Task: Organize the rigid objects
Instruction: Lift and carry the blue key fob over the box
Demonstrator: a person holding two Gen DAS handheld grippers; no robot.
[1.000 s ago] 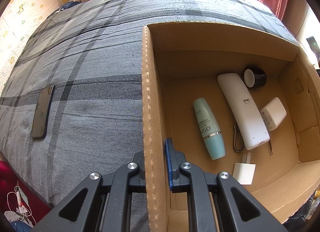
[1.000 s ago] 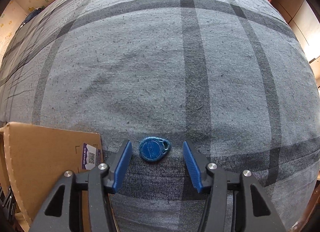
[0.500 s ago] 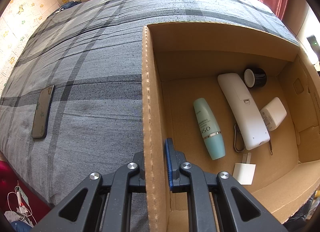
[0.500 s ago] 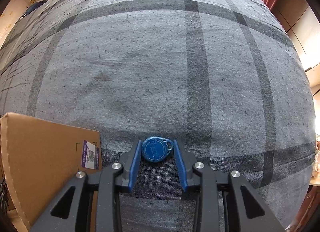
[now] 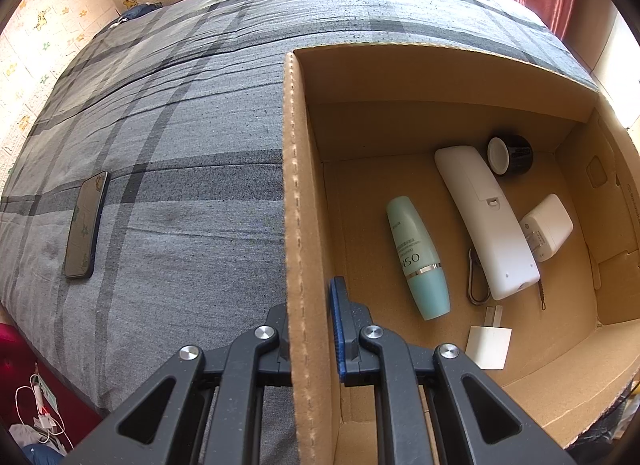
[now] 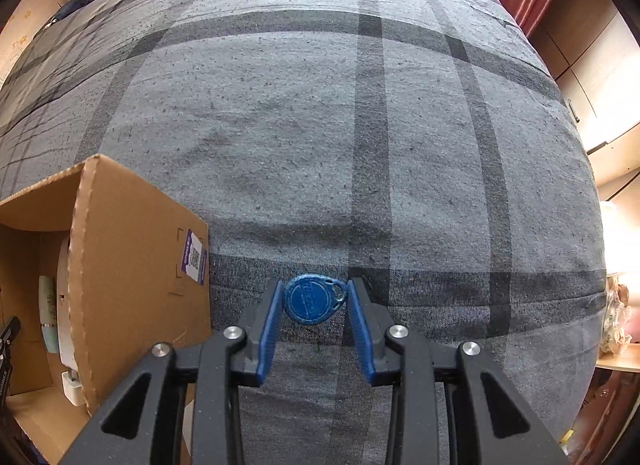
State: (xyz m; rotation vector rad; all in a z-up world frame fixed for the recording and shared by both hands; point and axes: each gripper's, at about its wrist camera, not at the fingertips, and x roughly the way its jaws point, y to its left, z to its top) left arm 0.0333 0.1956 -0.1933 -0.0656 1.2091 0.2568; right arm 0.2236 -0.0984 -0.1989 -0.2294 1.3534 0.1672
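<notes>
On a bed [image 5: 168, 153] spread with grey plaid cloth, a dark phone [image 5: 85, 225] lies well to the left of an open cardboard box [image 5: 440, 77]. The left hand-held gripper [image 5: 310, 321] is closed narrowly on the box's left wall, one finger outside and one blue-padded finger inside, steadying it. Inside the box, from that wall rightward, lie a pale green bottle [image 5: 418, 257], a metal clip [image 5: 476, 281], a long white remote [image 5: 486, 221], a black cap [image 5: 510, 155] and a white charger [image 5: 546, 227], with a small white plug [image 5: 489, 343] nearer the camera.

To the right of the box, in the right wrist view, the right hand-held gripper [image 6: 316, 305] pinches a blue key fob [image 6: 314, 301] between its blue pads [image 6: 269, 315], just above the bedspread and just beside the box's outer wall, which carries a purple label [image 6: 194, 255].

The fob looks light, stiff and thin, with smooth plastic faces that could slip or twist in a loose pinch; its round body, rather than the small ring end, appears the surer place to hold.

The box's raised right wall stands between the fob and the items already gathered, so the load would likely have to clear that edge. The soft bed offers little firm backing.
</notes>
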